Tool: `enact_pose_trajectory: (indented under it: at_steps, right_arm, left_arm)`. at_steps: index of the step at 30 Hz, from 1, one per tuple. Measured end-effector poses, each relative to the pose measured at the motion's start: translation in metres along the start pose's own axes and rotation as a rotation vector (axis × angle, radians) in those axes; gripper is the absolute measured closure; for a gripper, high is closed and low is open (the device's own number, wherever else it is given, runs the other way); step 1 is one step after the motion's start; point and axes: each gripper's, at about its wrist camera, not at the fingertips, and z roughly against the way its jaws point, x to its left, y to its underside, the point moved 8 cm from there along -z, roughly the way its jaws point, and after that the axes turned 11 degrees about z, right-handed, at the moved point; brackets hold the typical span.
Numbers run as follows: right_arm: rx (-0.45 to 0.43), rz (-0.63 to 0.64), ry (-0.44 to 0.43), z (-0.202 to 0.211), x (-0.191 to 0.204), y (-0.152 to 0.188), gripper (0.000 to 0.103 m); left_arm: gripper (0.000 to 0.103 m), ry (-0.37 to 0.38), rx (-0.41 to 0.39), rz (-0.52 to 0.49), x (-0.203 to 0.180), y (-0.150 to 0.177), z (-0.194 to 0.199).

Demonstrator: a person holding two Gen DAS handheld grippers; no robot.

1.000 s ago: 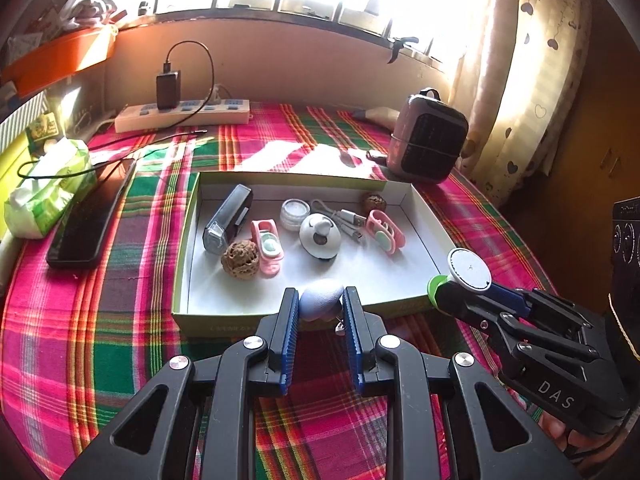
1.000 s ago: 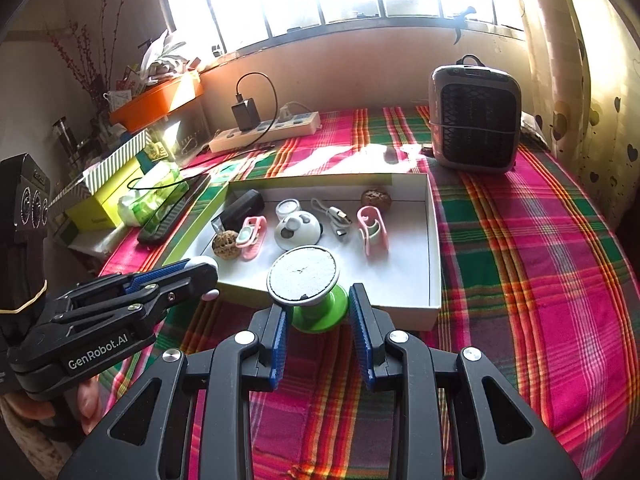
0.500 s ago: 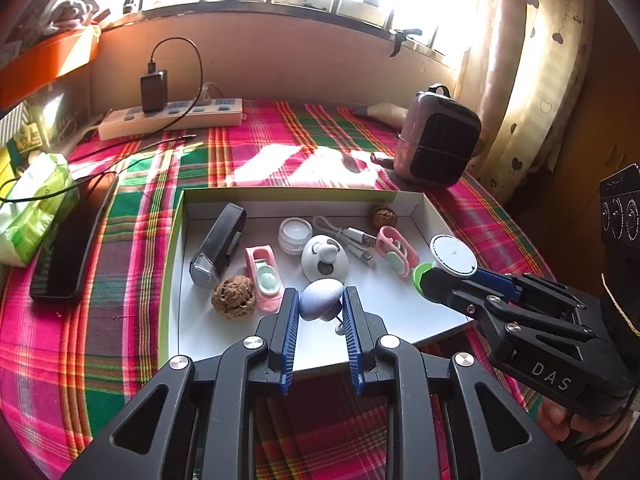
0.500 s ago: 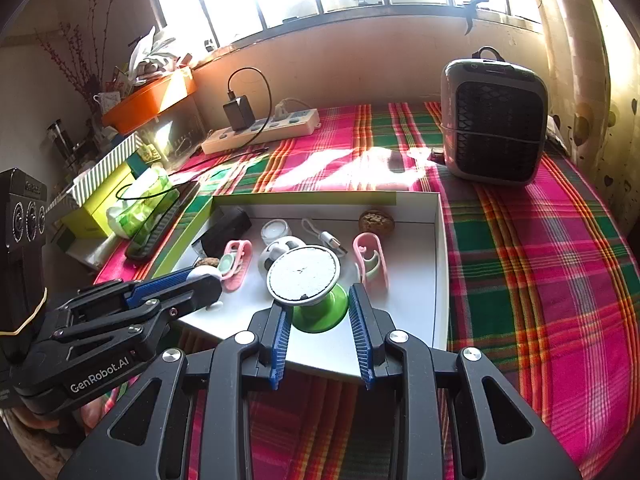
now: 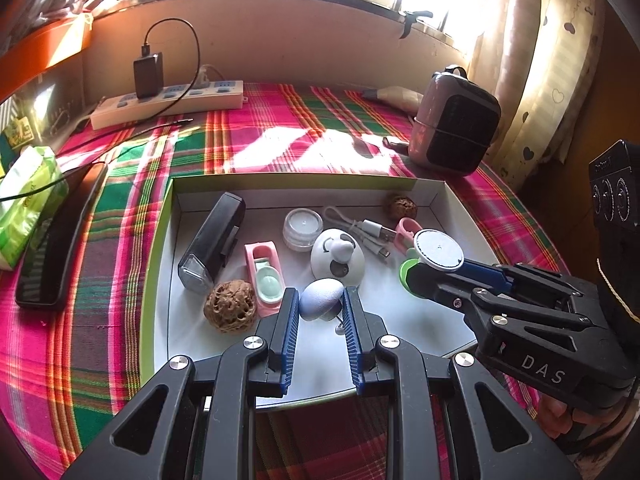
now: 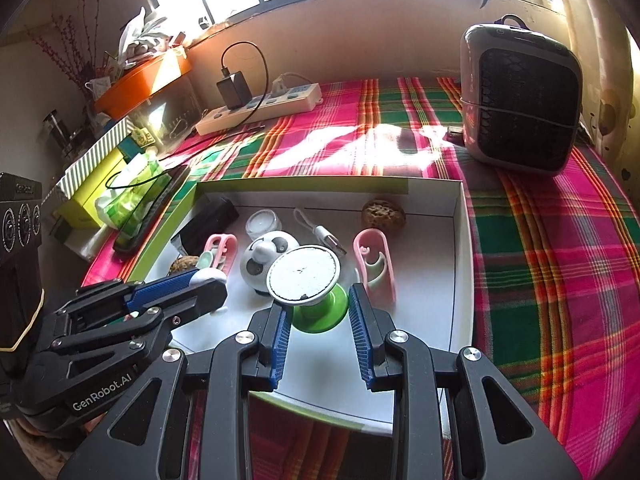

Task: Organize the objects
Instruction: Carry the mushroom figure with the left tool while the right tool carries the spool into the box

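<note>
My left gripper (image 5: pixel 319 309) is shut on a pale blue egg-shaped piece (image 5: pixel 318 296), which hangs over the near part of the white box (image 5: pixel 158 248) with a green rim. To its right, my right gripper (image 6: pixel 316 309) is shut on a green-footed stand (image 6: pixel 320 316) topped by a white round disc (image 6: pixel 303 276), also over the box floor. In the box lie a black stapler-like block (image 5: pixel 214 240), two walnuts (image 5: pixel 230 306), a pink clip (image 5: pixel 266 272), a small clear jar (image 5: pixel 303 228), a white dome (image 5: pixel 336 258) and a USB cable (image 5: pixel 366 232).
The box rests on a plaid cloth (image 6: pixel 540 280). A small heater (image 6: pixel 520 104) stands at the back right and a power strip with a charger (image 5: pixel 168 104) at the back. A dark phone-like slab (image 5: pixel 60 236) and a green tissue pack (image 5: pixel 26 200) lie to the left.
Both grippers have moved forward and slightly down with their pieces, from the box's near edge to above its floor. Neither grip has changed.
</note>
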Motion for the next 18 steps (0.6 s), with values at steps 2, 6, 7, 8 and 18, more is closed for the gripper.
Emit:
enact_pose_trajectory:
  at_steps: [2, 6, 7, 8, 18]
  right_arm:
    - [0.006, 0.003, 0.001, -0.002, -0.001, 0.001, 0.073]
    - [0.010, 0.021, 0.011, -0.005, -0.002, 0.000, 0.073]
    - [0.012, 0.027, 0.019, -0.006, -0.003, -0.001, 0.073]
    - [0.014, 0.030, 0.018, -0.007, -0.002, 0.000, 0.073]
    - [0.025, 0.077, 0.039, -0.013, 0.000, 0.000, 0.073]
  left_arm:
    - [0.083, -0.003, 0.005, -0.002, 0.000, 0.001, -0.002]
    - [0.083, -0.007, 0.011, -0.004, 0.000, 0.001, -0.006]
    - [0.083, -0.008, 0.013, -0.004, 0.000, 0.001, -0.007]
    - [0.083, -0.009, 0.015, -0.007, -0.001, 0.001, -0.008]
    - [0.083, -0.023, 0.028, -0.009, 0.001, 0.004, -0.014]
